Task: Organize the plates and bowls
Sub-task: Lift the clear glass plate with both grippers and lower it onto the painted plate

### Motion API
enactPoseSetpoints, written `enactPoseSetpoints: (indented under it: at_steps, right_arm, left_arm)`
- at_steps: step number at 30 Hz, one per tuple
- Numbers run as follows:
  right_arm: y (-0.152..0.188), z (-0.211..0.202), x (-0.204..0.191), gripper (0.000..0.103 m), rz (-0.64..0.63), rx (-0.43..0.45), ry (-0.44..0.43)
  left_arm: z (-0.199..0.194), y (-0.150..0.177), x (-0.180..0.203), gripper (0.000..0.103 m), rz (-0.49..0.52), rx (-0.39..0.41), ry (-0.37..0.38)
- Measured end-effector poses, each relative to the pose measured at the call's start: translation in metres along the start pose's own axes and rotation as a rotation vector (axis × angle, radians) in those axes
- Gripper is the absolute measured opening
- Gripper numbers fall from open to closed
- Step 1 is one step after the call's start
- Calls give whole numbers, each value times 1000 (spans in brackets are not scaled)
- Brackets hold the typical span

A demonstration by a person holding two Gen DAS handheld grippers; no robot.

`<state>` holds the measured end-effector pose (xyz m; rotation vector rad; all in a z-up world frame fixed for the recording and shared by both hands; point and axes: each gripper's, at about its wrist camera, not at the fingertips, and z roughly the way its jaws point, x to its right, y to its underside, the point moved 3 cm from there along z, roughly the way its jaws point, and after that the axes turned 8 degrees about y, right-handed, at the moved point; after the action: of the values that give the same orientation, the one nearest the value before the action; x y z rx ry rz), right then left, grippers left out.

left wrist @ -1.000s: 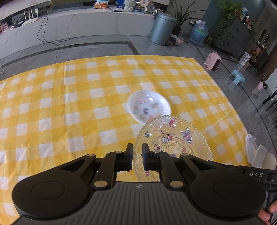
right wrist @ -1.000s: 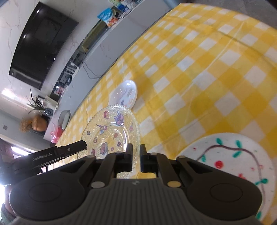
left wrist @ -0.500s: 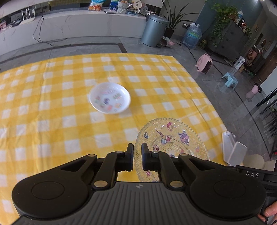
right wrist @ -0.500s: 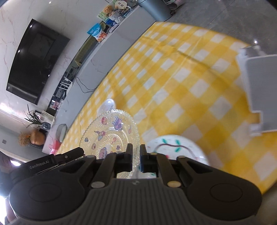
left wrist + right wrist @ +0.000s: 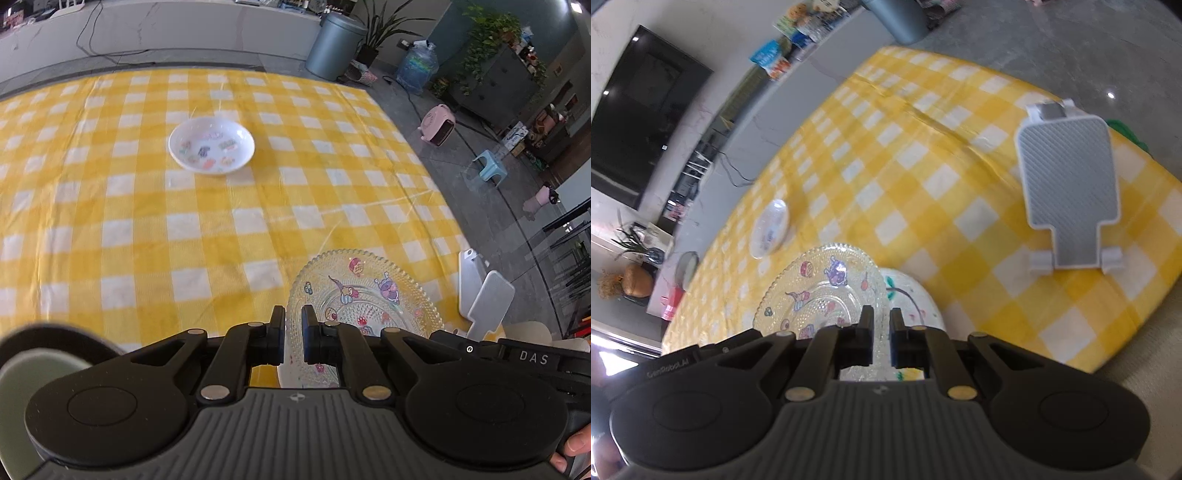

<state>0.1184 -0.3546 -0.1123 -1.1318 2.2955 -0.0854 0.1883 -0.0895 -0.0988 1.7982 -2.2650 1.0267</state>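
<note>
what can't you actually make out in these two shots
- Glass plate, left wrist view: near edge hidden by the left tool.
- White plate with red and green marks, right wrist view: mostly covered by the glass plate and the right tool; whether the two plates touch is unclear.
- Small white dish, right wrist view: print too small and blurred to make out.
- Grey stand, left wrist view: base hidden behind the right tool's body.

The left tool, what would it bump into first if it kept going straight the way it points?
Probably nothing new: the left tool is already shut on the rim of the glass plate. Beyond the plate, its line seems to run down to the yellow checked tablecloth. The small white bowl lies farther off to the left, though depth is unclear.
</note>
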Motion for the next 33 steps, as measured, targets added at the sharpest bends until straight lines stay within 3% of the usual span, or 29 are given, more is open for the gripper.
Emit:
enactPoseSetpoints:
  at_steps: [7, 11, 20, 33]
  right_arm:
    - [5, 7, -1, 7, -38, -22, 100]
    - [6, 13, 0, 7, -28, -45, 108]
    - [6, 12, 1, 7, -12, -29, 153]
    - [11, 17, -7, 11, -93, -12, 250]
  left_arm:
    - [6, 14, 1, 9, -23, -8, -23]
    - [6, 14, 2, 9, -33, -2, -35]
    - [14, 20, 14, 9, 33, -16, -77]
    - [27, 31, 25, 9, 82, -28, -167]
